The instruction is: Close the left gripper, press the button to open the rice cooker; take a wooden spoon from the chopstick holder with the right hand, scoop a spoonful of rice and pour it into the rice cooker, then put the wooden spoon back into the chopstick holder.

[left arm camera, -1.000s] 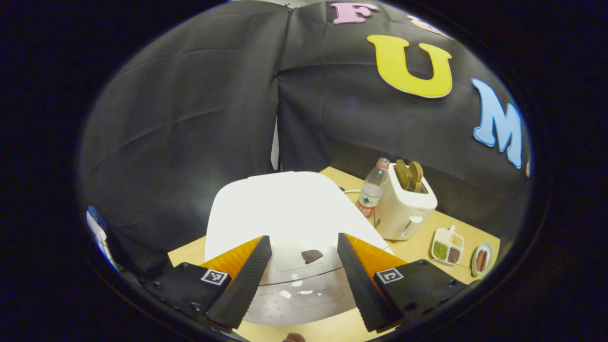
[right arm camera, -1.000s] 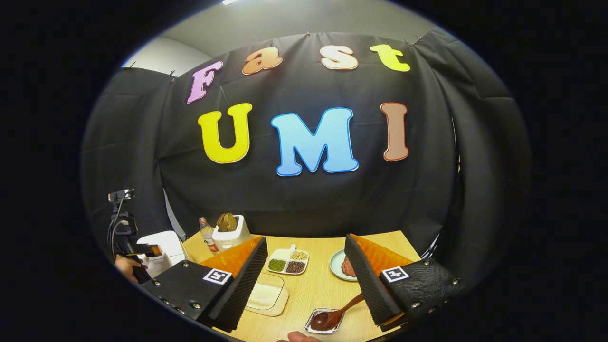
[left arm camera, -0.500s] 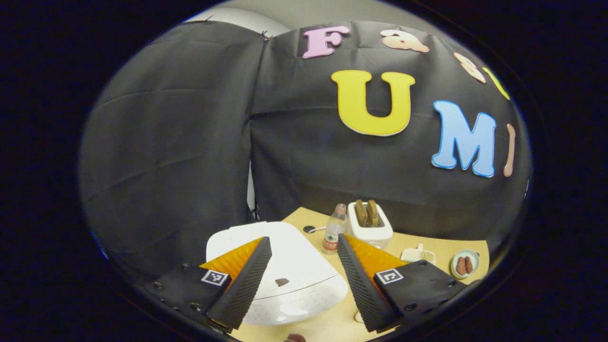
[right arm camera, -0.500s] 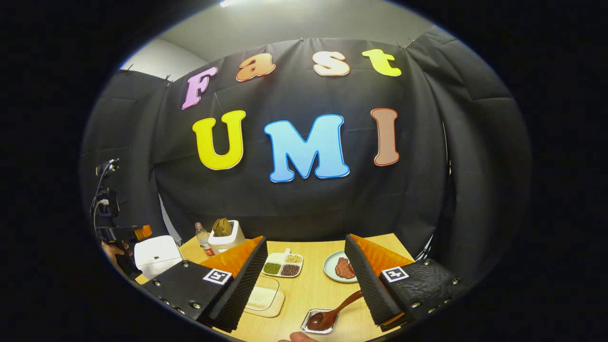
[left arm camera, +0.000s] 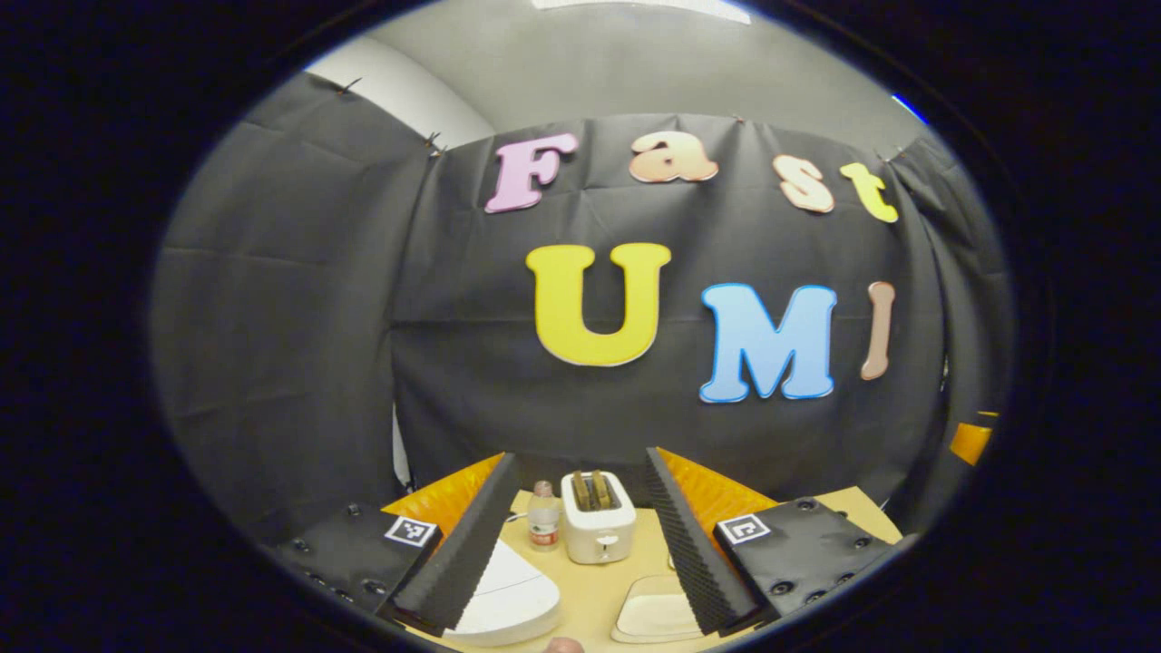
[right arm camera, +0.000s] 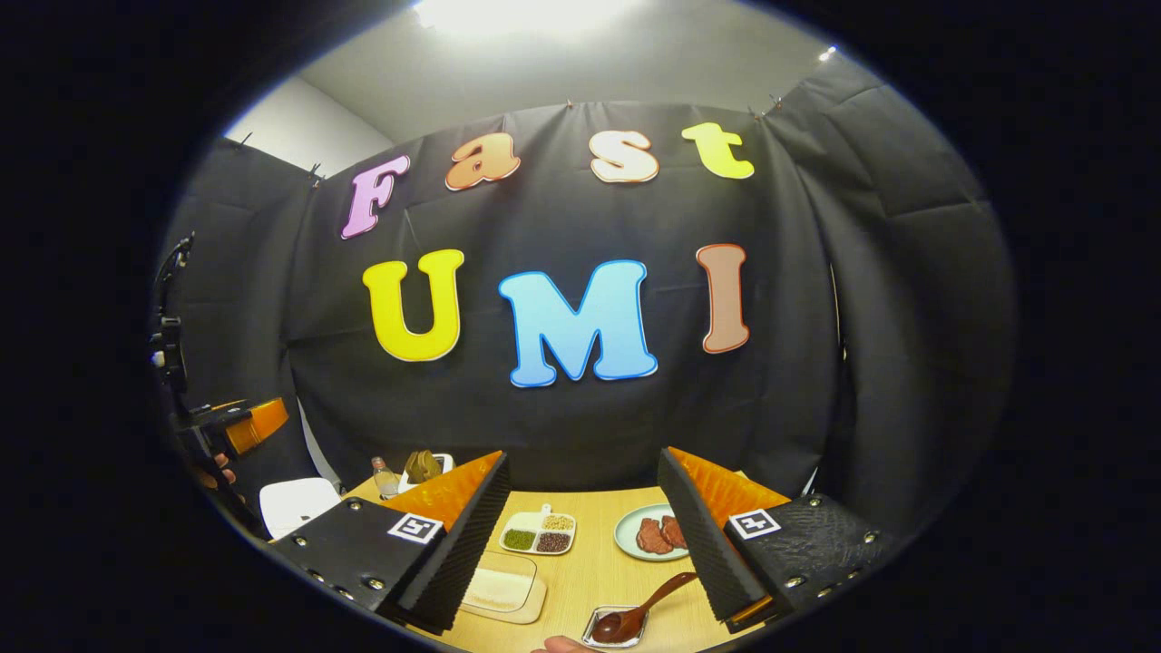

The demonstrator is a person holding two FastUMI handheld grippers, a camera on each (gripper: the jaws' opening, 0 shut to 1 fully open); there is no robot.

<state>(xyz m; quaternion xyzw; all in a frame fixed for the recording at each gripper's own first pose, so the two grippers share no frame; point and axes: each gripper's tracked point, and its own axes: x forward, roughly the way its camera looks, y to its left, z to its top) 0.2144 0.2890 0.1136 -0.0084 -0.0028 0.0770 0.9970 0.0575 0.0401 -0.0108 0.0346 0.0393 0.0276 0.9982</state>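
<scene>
The left gripper [left arm camera: 580, 544] is held up over the table [left arm camera: 594, 589] with its fingers spread wide and nothing between them. Below its left finger sits the white rice cooker [left arm camera: 503, 603], lid down, at the near left of the table. Farther back stand a water bottle [left arm camera: 543, 517] and a white toaster [left arm camera: 597, 528] side by side.

The right gripper [right arm camera: 585, 544] likewise hangs released, gripping nothing. Near its right finger the wooden spoon [right arm camera: 639, 612] lies with its bowl in a small metal tray [right arm camera: 594, 635]. Beyond are a divided dish of grains [right arm camera: 539, 535] and a plate of meat [right arm camera: 655, 533]. Far left in the right gripper view, a hand [right arm camera: 218, 472] holds the left gripper above the rice cooker.
</scene>
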